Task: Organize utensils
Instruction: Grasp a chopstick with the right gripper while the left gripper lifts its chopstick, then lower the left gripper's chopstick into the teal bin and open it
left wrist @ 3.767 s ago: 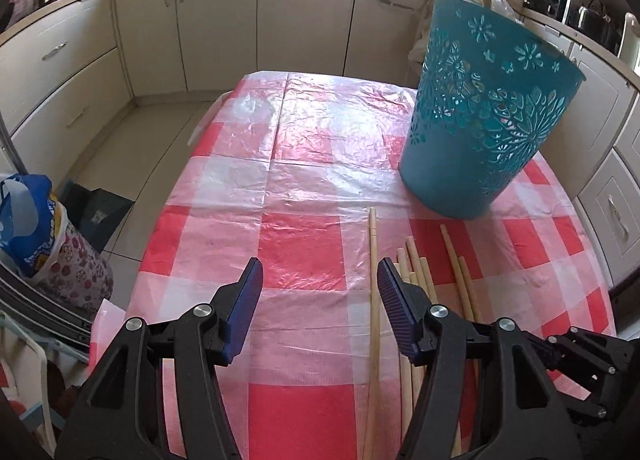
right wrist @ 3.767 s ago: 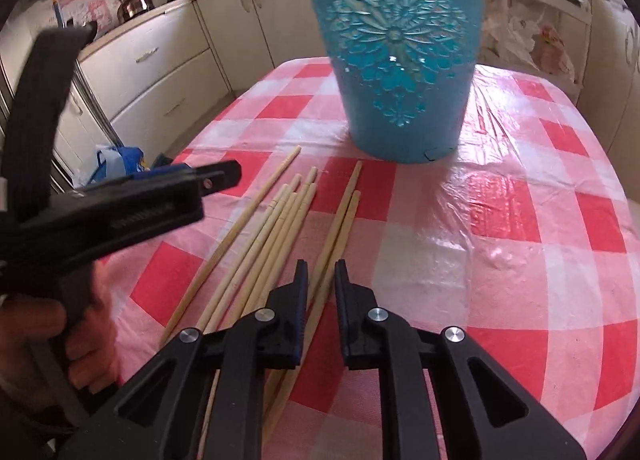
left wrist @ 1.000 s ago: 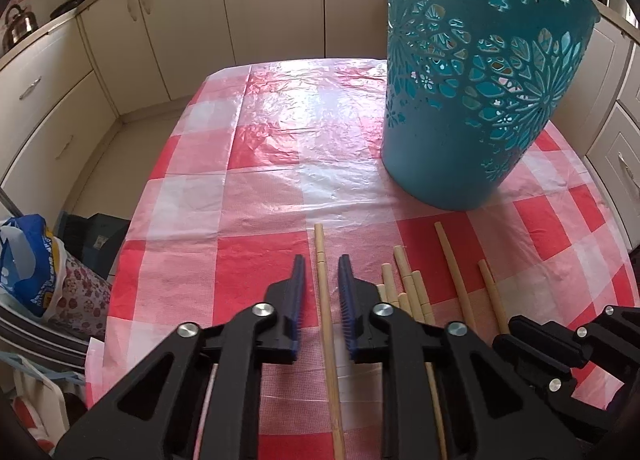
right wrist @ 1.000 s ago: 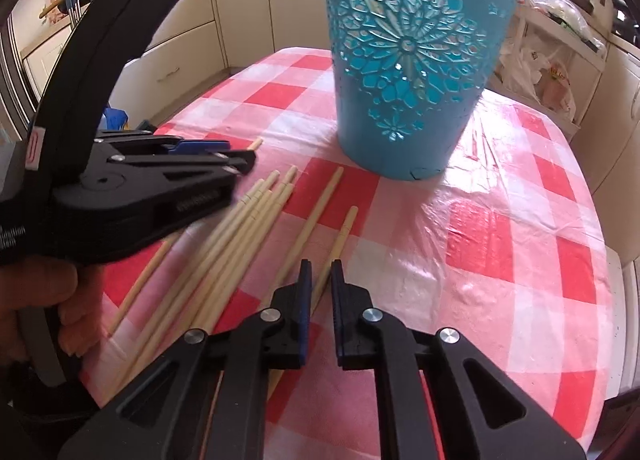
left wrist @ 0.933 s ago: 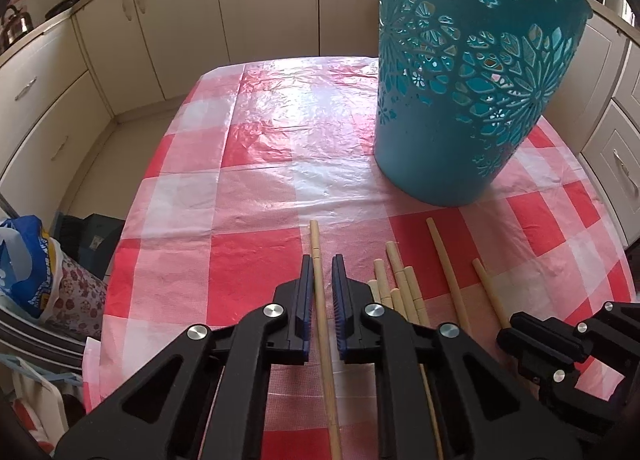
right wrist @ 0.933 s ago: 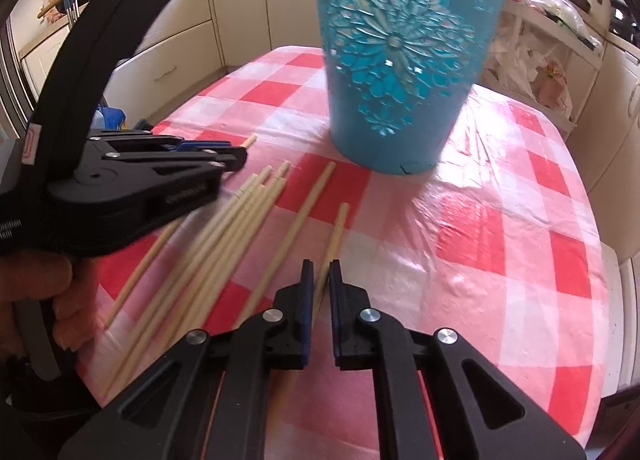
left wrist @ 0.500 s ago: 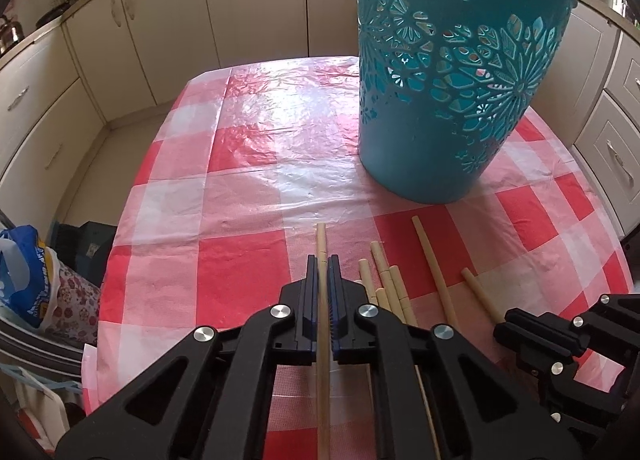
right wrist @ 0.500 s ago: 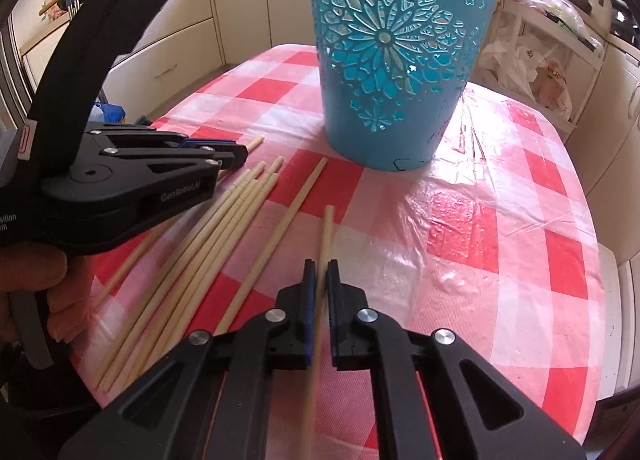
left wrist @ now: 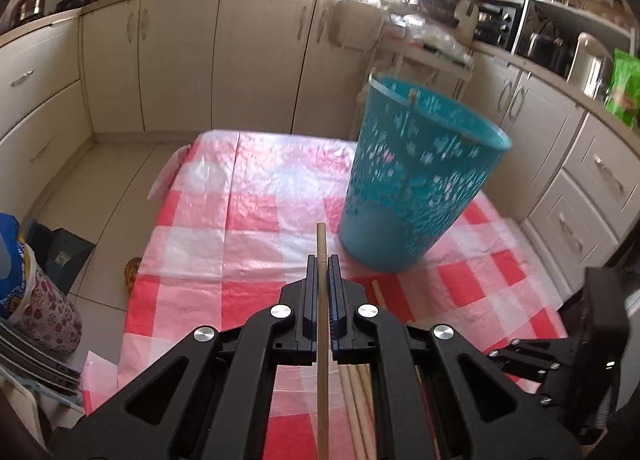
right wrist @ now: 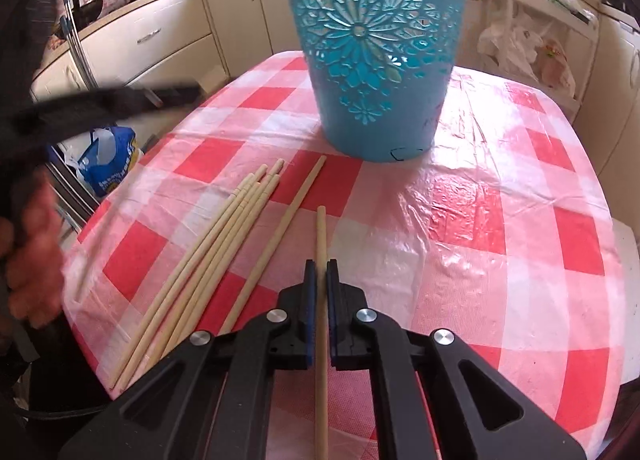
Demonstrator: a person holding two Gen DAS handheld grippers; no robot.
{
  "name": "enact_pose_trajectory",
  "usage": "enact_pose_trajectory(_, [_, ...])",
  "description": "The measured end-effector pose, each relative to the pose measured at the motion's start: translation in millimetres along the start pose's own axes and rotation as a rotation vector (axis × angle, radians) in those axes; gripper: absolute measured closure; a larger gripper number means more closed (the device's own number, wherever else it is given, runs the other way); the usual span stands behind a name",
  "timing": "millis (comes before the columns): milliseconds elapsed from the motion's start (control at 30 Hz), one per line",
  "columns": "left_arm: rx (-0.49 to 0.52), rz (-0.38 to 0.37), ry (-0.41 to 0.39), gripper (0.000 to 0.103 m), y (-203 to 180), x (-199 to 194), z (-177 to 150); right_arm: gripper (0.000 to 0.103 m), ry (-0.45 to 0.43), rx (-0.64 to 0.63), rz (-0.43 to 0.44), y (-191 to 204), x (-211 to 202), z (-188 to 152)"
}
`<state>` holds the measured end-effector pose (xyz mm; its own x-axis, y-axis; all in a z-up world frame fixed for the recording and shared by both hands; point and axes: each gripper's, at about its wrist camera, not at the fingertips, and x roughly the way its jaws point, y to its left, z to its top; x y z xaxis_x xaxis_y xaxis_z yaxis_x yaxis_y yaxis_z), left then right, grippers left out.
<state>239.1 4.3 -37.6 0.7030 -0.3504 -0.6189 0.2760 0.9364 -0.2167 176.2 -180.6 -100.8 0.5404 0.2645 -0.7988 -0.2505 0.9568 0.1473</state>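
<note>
Checked tablecloth (right wrist: pixel 480 220), teal basket (right wrist: pixel 380 52), chopstick (right wrist: pixel 321 244) between right gripper (right wrist: pixel 321 266) jaws.

Blurred, covered and cut-off parts

The left tongs (right wrist: pixel 100 104) and the hand (right wrist: pixel 28 256) are smeared by motion in the right view. The basket (left wrist: pixel 416 180) pattern is blurred in the left view, and its rim is cropped in the right. Both held chopsticks (left wrist: pixel 322 340) are cut off at the bottom edge.

Left gripper (left wrist: pixel 322 260): black plastic frame, triangular cut-outs, silver round screws, blue ribbed pads on inner finger faces. Right gripper (right wrist: pixel 321 264): same build. Bare hand (right wrist: pixel 30 256) at 9 o'clock, blurred.
</note>
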Motion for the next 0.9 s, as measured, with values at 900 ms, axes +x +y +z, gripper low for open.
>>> enact_pose_trajectory(900, [-0.08,0.004,-0.59,0.099,-98,28,161,0.097,0.005,0.005,0.034,-4,4,3])
